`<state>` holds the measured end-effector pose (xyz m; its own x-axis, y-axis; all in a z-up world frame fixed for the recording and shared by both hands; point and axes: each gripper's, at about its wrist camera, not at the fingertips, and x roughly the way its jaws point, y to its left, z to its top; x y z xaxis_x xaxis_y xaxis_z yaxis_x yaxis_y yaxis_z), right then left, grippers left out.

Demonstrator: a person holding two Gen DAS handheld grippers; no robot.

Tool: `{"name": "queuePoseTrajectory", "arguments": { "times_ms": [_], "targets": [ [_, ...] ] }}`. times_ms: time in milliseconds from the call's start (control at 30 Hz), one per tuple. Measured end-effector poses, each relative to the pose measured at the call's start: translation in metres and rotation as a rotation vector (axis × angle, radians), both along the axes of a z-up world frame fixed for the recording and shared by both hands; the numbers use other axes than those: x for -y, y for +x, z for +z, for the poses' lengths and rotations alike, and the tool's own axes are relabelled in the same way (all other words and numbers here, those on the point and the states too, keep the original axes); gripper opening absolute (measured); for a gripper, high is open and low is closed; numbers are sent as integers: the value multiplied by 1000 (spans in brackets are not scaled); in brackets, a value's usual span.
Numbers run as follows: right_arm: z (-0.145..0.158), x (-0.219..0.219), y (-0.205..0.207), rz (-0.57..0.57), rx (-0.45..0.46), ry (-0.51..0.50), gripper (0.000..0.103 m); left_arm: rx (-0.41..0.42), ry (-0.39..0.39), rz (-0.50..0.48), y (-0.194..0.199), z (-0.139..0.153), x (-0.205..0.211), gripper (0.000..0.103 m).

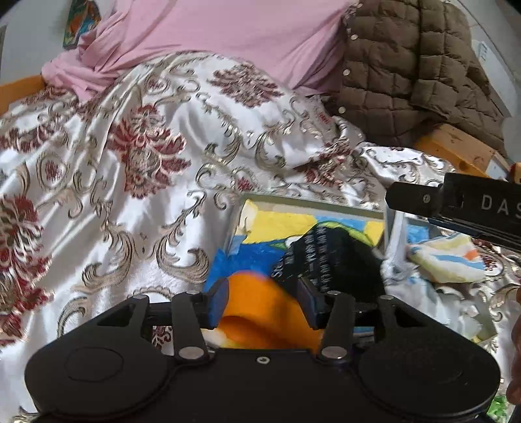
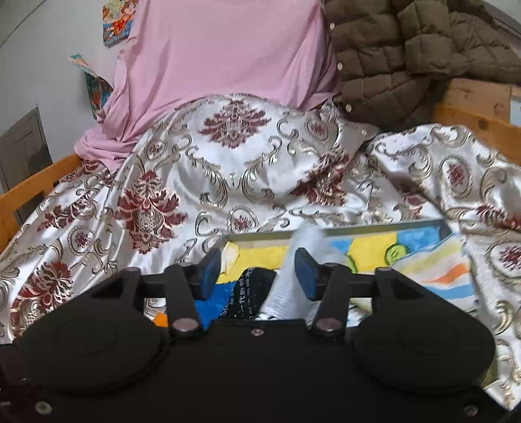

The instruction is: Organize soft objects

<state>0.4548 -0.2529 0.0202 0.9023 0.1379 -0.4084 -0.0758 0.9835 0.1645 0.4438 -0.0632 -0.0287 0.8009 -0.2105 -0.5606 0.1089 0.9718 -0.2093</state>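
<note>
Our 2 grippers, left gripper (image 1: pixel 265 301) and right gripper (image 2: pixel 257 273), stand partly open, gripping nothing; we judge the black sock (image 1: pixel 329 257) and white sock (image 2: pixel 286 286) (blurred) released into the box (image 1: pixel 309 203).

Bed: orange-brown wooden bed frame (image 2: pixel 31 182) under a white satin bedspread with maroon and gold medallions (image 2: pixel 208 182).
Wall: pale grey wall (image 2: pixel 52 48) with colourful paper pictures (image 2: pixel 119 19).
Headboard: draped pink cloth (image 2: pixel 221 55), olive quilted jacket (image 2: pixel 407 55).
</note>
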Motion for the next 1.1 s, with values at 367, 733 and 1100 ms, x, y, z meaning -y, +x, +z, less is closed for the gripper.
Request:
{"name": "queuePoseTrajectory", "arguments": {
  "times_ms": [367,733,1100],
  "targets": [
    [61,20,-46,-12,101,-3,66,91,18,-19,-35,54,5,65],
    [125,40,-119,-12,238,-1,90,233,19,-10,-94,121,-4,81],
    [172,48,-214,5,352,-21,102,401,16,-4,-188,178,-13,93]
  ]
}}
